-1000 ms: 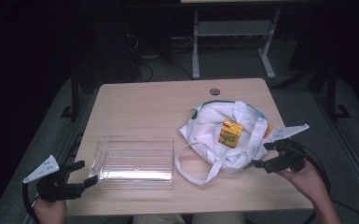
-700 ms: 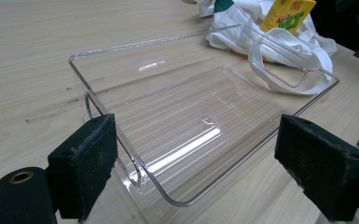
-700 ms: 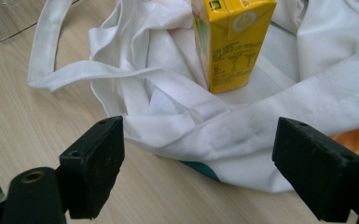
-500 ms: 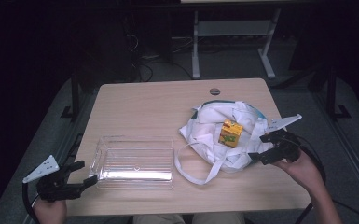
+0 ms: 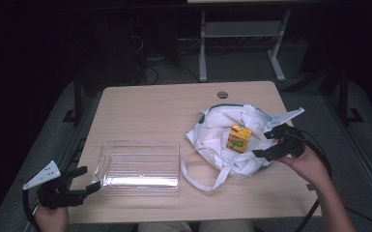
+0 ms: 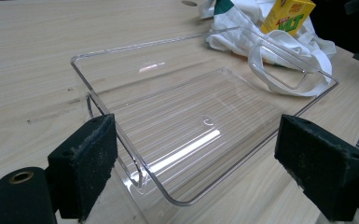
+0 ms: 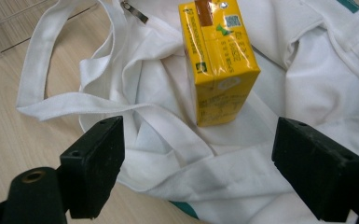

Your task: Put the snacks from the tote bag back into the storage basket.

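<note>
Here the yellow carton [image 7: 219,60] stands apparently just beyond the right gripper [image 7: 198,172]'s wide-apart fingers [image 7: 95,163].

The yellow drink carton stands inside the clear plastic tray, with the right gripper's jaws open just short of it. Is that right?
Not quite. The yellow drink carton stands on the crumpled white cloth bag, not in the clear plastic tray, which is empty; the high view shows this. The rest holds: the right gripper has its jaws open just short of the carton.
</note>
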The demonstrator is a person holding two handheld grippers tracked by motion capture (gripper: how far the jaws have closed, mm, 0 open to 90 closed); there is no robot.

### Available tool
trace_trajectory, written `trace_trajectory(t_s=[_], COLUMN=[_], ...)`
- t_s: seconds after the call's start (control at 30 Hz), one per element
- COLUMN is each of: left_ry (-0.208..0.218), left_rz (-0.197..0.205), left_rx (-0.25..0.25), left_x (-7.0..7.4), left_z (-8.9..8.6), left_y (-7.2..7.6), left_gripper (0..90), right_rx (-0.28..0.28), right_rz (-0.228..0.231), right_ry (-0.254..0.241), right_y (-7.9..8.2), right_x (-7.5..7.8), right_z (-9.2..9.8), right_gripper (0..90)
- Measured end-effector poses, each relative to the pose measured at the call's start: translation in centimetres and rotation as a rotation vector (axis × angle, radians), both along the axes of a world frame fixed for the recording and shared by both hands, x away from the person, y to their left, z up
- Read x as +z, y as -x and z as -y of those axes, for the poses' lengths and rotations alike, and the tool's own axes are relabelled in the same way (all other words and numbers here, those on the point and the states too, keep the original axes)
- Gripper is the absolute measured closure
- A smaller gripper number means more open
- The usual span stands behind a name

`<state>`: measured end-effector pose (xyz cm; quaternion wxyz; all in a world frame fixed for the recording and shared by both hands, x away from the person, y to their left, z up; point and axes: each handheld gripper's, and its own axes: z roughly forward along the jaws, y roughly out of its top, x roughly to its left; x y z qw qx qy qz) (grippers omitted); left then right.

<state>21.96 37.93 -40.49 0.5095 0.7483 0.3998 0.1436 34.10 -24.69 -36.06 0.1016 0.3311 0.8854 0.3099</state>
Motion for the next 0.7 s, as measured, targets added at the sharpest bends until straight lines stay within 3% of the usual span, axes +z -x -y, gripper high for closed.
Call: trace_trajectory(t_s=[0.7], left_ry=[0.001], left_rz=[0.002], left_rx=[0.002], left_x=[0.0], left_z=[-0.1], left_y=[0.0], left_gripper=[12.7], right_rx=[0.037], right_rz=[-0.044], right_ry=[0.064], right_y=[-3.6], right_x=[-0.3], right_z=[-2.5], right_gripper=[16.8])
